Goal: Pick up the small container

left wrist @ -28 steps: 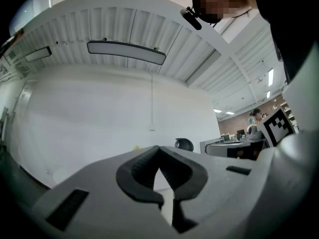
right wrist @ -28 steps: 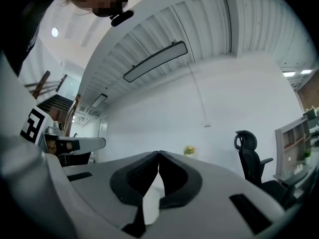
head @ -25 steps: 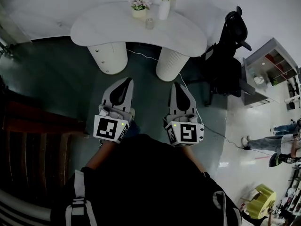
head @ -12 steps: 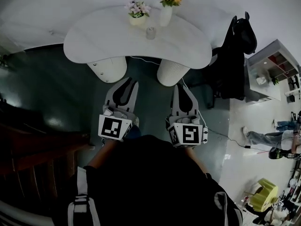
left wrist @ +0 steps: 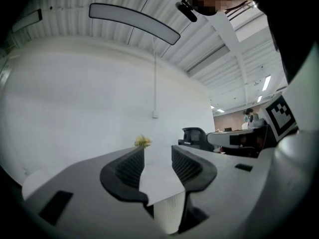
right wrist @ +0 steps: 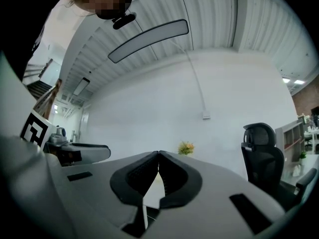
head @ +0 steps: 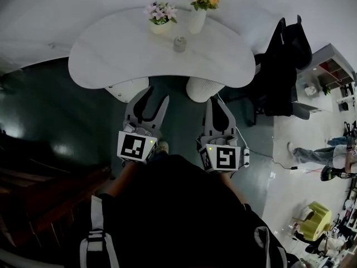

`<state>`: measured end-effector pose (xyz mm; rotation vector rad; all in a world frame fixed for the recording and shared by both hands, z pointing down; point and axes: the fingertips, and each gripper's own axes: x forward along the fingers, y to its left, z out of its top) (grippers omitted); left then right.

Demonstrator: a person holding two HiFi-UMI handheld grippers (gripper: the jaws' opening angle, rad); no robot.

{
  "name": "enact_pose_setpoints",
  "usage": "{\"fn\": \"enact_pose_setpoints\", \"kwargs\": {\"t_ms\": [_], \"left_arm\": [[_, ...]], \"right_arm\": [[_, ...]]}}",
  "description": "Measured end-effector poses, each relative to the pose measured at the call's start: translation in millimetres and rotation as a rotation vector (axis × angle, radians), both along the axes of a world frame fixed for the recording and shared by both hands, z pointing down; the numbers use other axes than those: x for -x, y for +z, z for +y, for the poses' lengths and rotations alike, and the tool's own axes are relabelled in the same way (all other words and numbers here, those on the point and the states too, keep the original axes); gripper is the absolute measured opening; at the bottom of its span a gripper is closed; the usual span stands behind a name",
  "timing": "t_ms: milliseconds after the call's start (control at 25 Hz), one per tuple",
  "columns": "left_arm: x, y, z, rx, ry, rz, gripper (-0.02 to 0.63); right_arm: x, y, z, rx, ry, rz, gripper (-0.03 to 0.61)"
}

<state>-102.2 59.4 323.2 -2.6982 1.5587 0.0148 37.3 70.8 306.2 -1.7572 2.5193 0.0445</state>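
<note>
The small container (head: 179, 43), a little grey cup, stands on the white kidney-shaped table (head: 111, 54) between a pot of pink flowers (head: 160, 17) and a white vase of yellow flowers (head: 198, 10). Both grippers are held level over the floor, short of the table's near edge and well away from the container. My left gripper (head: 157, 94) has just been opening its jaws; nothing is held between them. In the left gripper view (left wrist: 158, 156) only the table edge and a ribbed table leg (left wrist: 168, 213) show through the gap. My right gripper (head: 216, 100) is shut and empty, its pads meeting (right wrist: 158, 156).
A black office chair (head: 281, 60) stands right of the table, with a grey shelf unit (head: 329, 77) beyond it. Two ribbed white legs (head: 203, 88) hold up the table. A cable lies on the dark floor. Wooden furniture (head: 33, 194) is at the left; people stand far right.
Both grippers and the camera have come nearer the table, which now sits lower and larger in view. The left jaws went from shut to parted. The right jaws stayed shut.
</note>
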Motion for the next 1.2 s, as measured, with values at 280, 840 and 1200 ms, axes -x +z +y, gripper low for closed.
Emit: {"fn": "enact_pose_setpoints", "kwargs": {"t_ms": [280,840,1200], "left_arm": [[13,9,-37,0.002,0.058,-0.002,0.183],[26,26,-67,0.038,0.083,0.010,0.198],[10,37,-109,0.038,0.080,0.002,0.232]], "right_arm": [[16,9,-29,0.007,0.051,0.009,0.021],[32,11,-54,0.012,0.056,0.059,0.021],[23,16,-101,-0.007,0.021,0.065,0.021]]}}
